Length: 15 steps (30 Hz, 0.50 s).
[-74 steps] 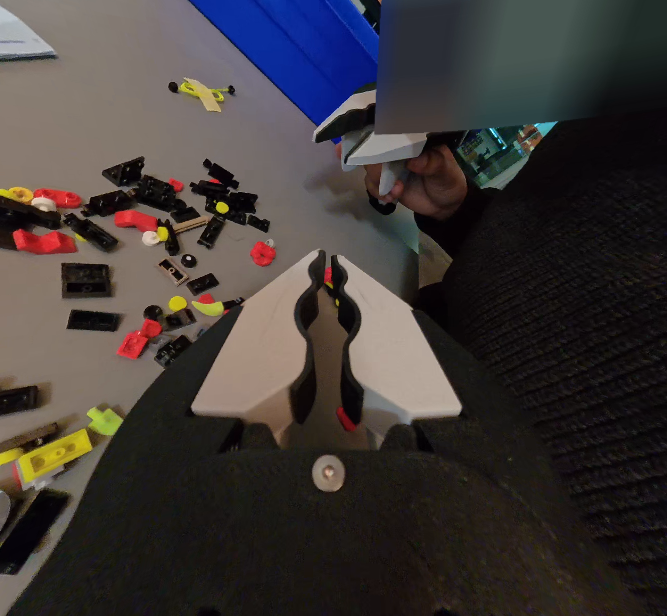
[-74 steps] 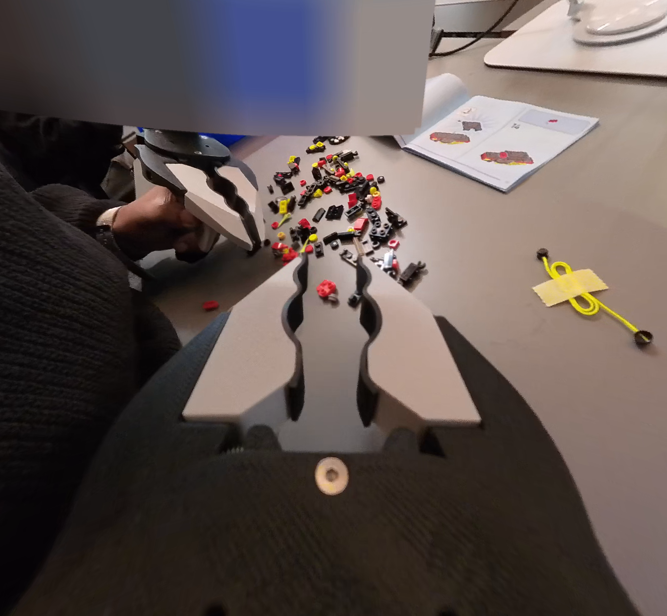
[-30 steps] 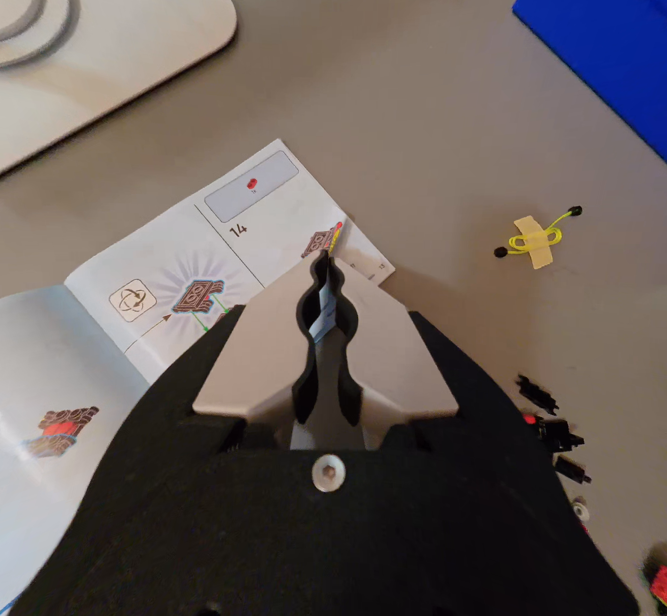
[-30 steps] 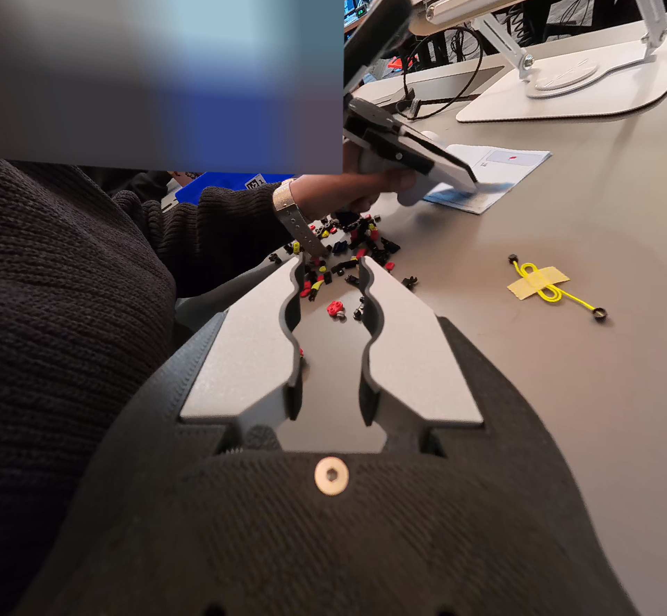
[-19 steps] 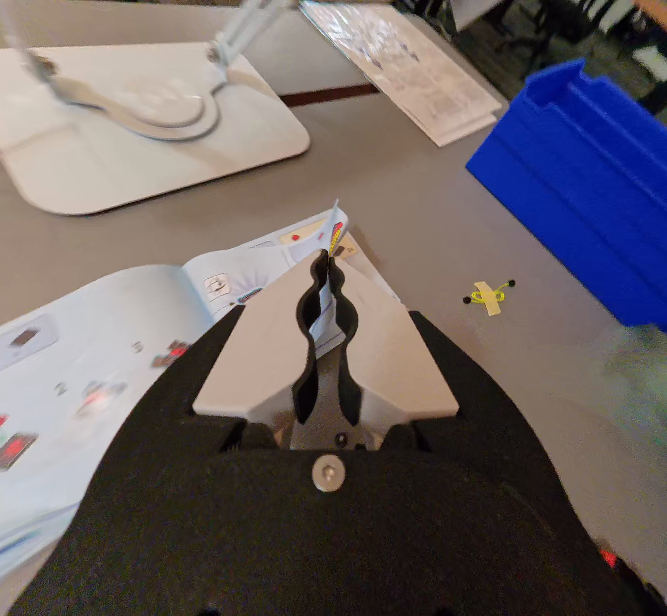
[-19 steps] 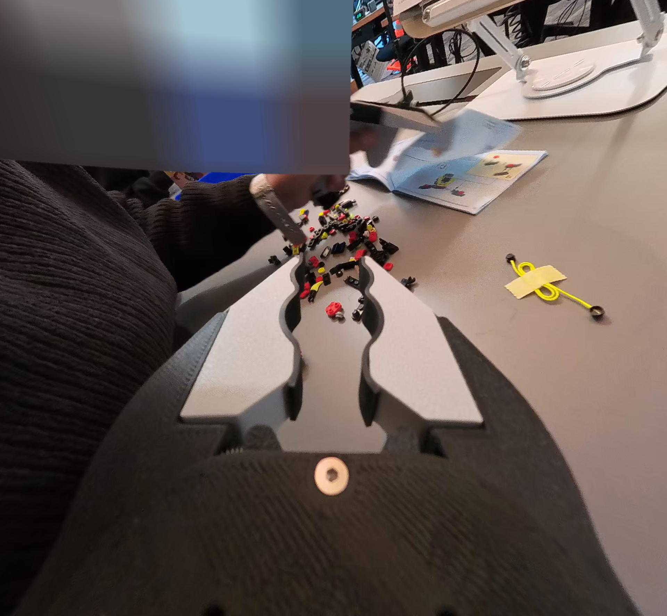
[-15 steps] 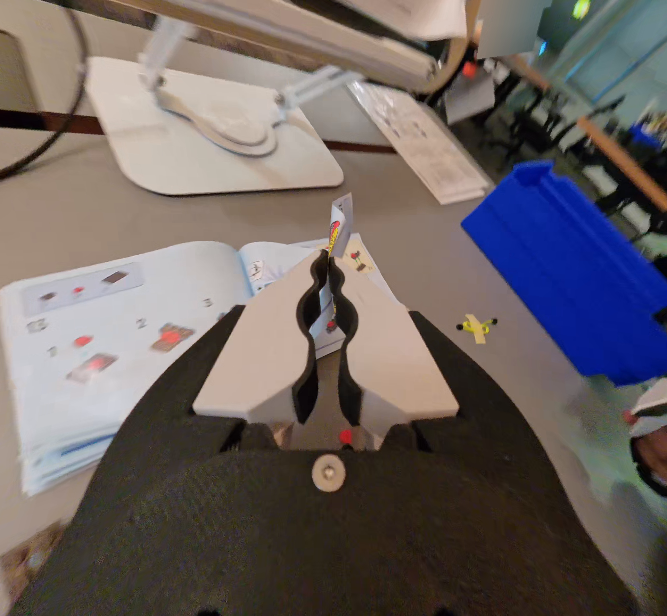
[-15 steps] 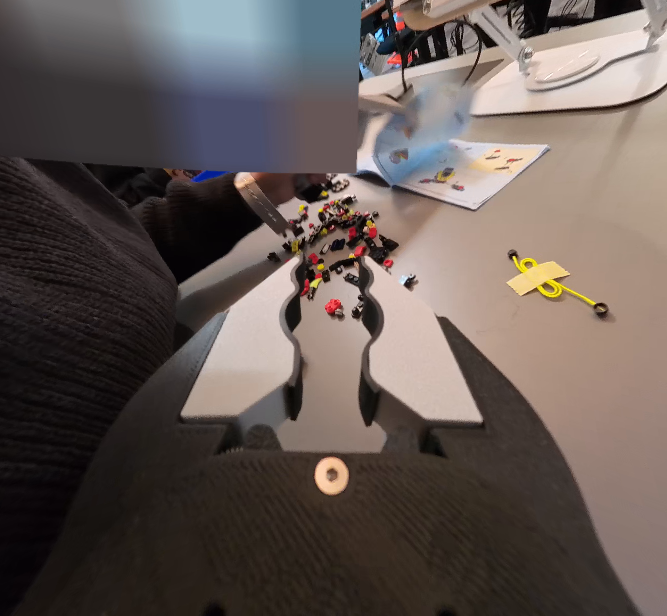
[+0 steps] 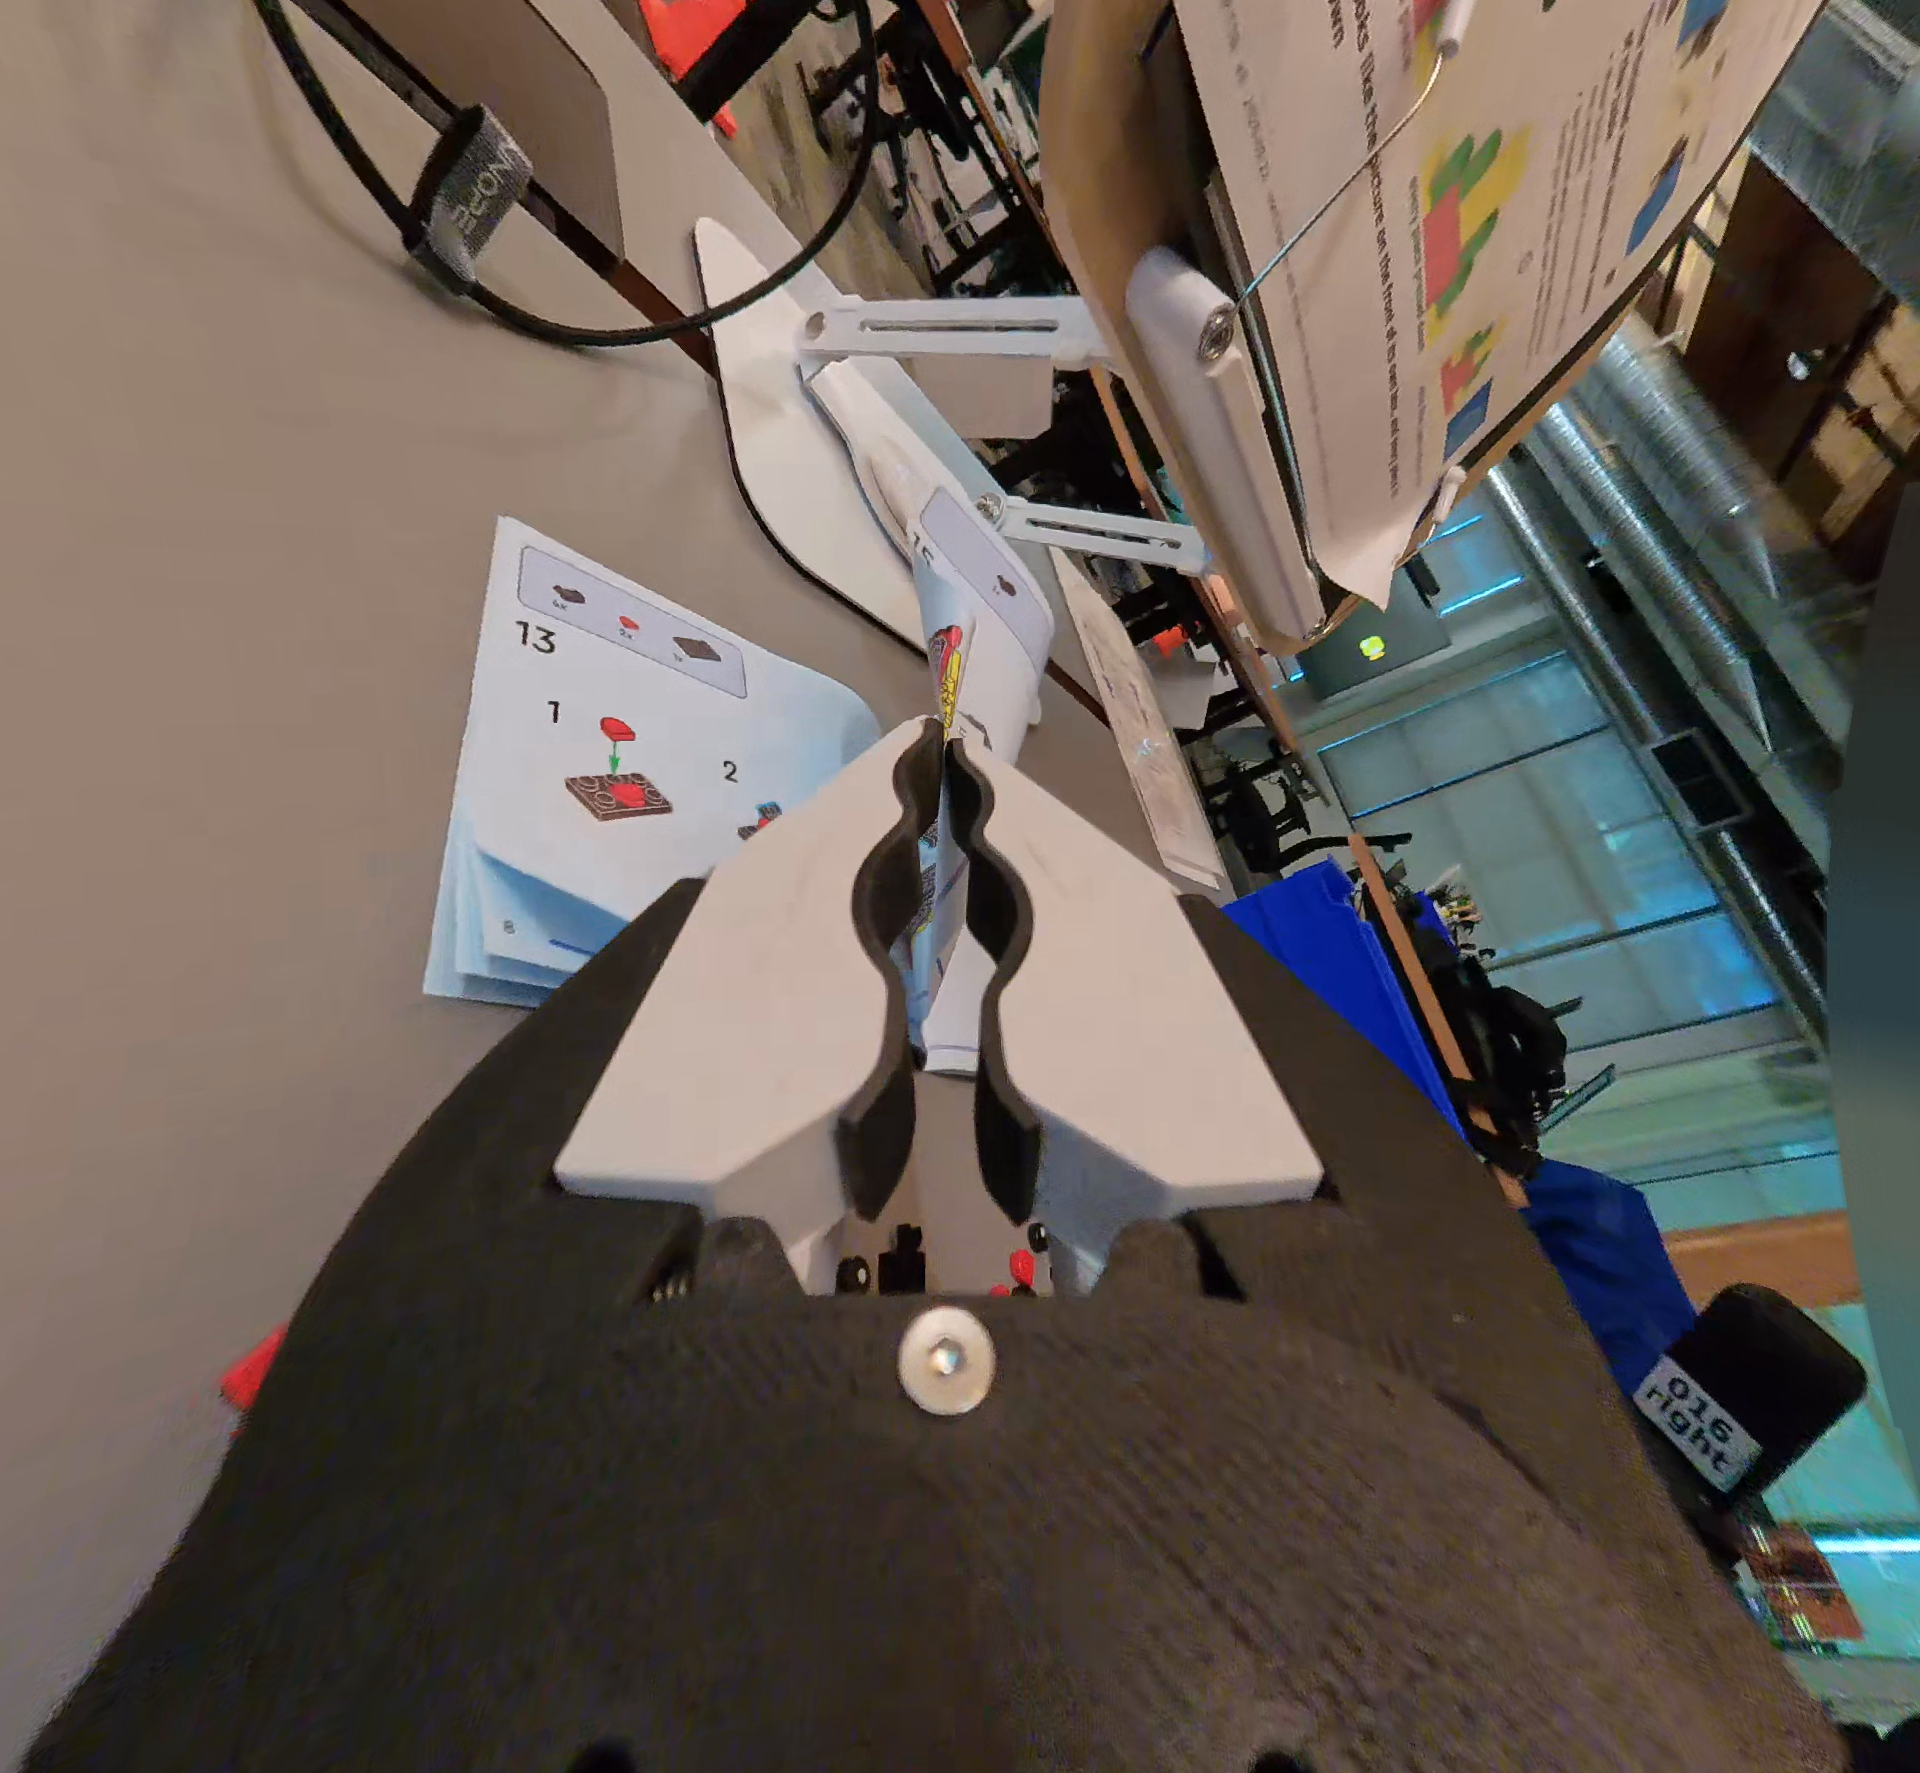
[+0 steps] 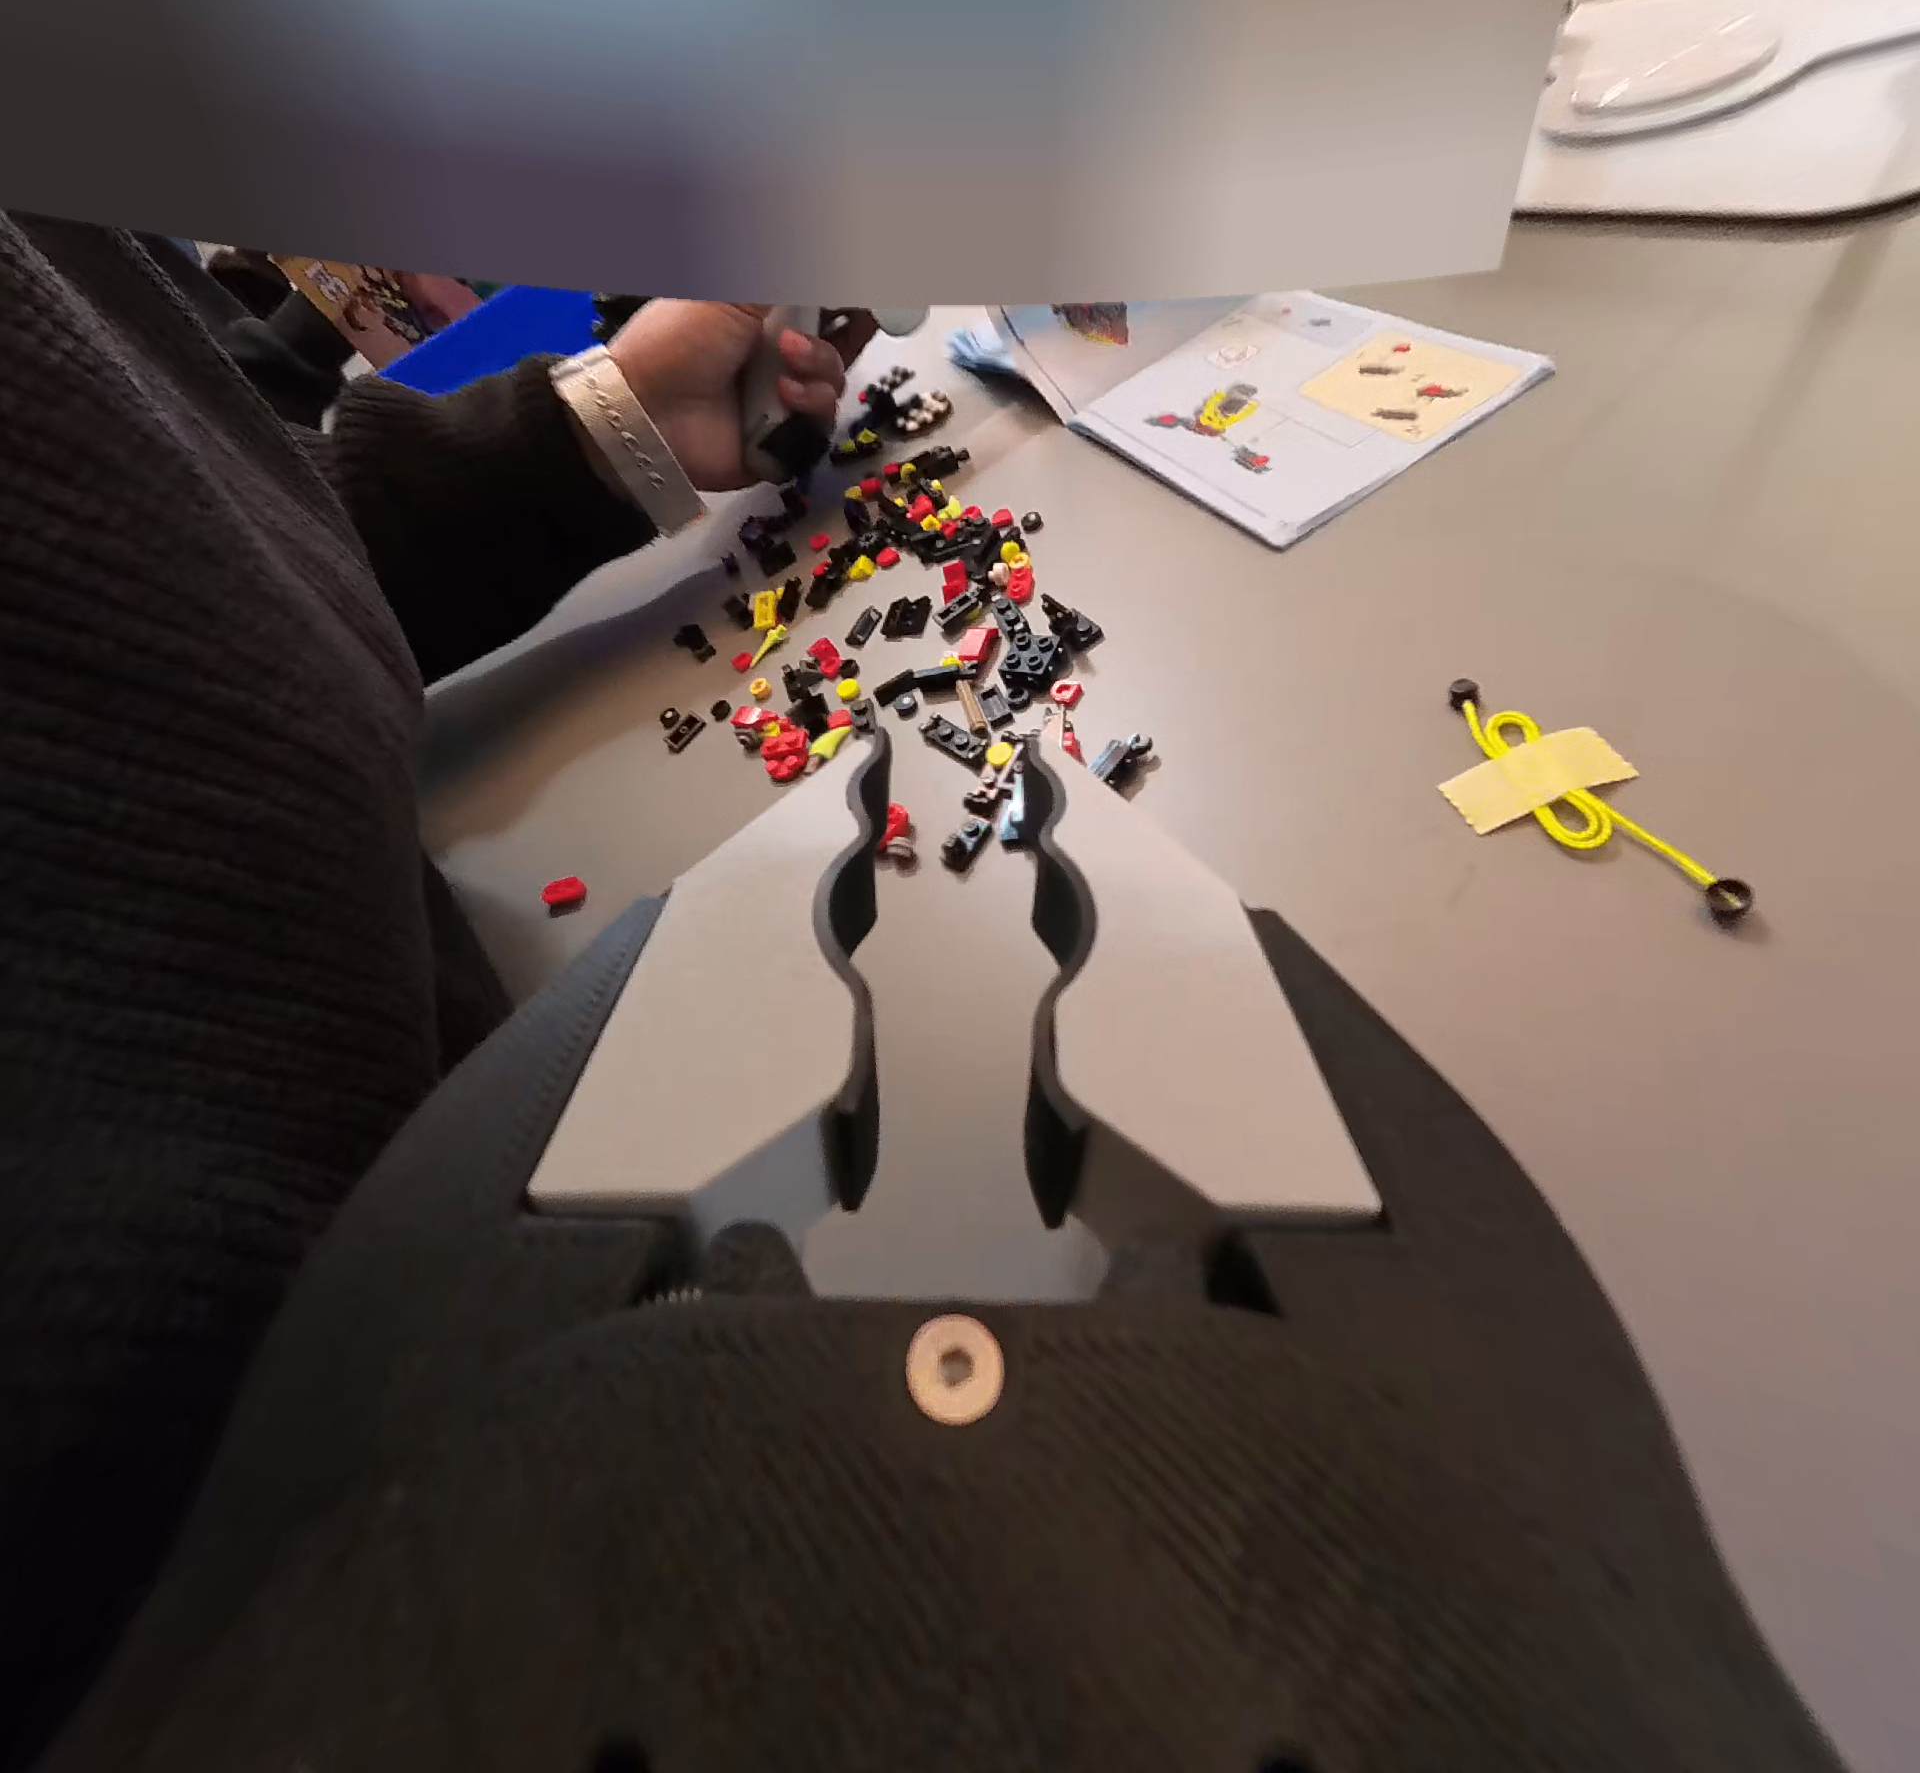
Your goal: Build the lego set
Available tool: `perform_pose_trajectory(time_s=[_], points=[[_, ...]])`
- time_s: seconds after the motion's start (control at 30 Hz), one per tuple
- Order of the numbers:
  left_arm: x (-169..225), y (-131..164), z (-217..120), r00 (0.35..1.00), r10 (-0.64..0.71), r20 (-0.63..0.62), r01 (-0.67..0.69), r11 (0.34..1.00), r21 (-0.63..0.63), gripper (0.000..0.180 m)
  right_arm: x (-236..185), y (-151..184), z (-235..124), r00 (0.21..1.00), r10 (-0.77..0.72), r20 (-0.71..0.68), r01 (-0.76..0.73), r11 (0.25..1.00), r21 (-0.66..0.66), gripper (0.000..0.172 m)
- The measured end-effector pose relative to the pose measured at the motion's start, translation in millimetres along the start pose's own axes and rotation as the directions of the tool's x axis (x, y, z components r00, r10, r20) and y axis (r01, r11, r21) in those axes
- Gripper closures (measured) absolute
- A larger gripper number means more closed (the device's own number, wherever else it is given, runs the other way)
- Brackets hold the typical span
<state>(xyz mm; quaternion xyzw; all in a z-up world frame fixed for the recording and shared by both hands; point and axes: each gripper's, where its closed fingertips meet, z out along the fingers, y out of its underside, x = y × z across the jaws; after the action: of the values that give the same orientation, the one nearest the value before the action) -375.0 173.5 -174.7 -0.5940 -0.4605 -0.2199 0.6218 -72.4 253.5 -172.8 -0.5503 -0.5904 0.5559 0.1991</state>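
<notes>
Left wrist view, grasp: the left gripper [image 9: 945,747] is clenched on a single page [image 9: 977,643] of the booklet [image 9: 623,736]; both black pads press the sheet, which stands up above the fingertips
Left wrist view, step: the page is mid-turn, lifted off the open booklet lying flat on the grey table [image 9: 208,580]; a white stand base [image 9: 790,435] lies just beyond the booklet, a blue bin [image 9: 1320,934] to its right
Left wrist view, change: half a second ago the view was level; now it is rolled hard and the page is raised further
Right wrist view, grasp: the right gripper [image 10: 951,757] is released, holding nothing; it hovers over the brick pile [image 10: 914,601], nearer than the booklet [image 10: 1320,414]; a red piece [image 10: 894,824] lies between its fingers, unpressed
Right wrist view, change: the pile looms closer than half a second ago; a yellow cord [image 10: 1538,778] sits right of the pile
</notes>
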Motion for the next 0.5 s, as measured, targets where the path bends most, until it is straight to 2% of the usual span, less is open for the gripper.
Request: perform_pose_trajectory(time_s=[0.13,0.5], points=[[0.3,-7.9,-7.8,1.0,0.008,0.003,-0.008,0.999,0.038,0.18,4.5,2.8,0.8,0.999,0.038,0.003,-0.038,0.999,-0.002,0.148],[-1.4,-7.0,-13.3,1.0,0.001,0.002,-0.001,0.999,0.04,0.18,6.4,2.3,-0.5,0.999,0.043,-0.004,-0.043,0.999,0.002,0.148]])
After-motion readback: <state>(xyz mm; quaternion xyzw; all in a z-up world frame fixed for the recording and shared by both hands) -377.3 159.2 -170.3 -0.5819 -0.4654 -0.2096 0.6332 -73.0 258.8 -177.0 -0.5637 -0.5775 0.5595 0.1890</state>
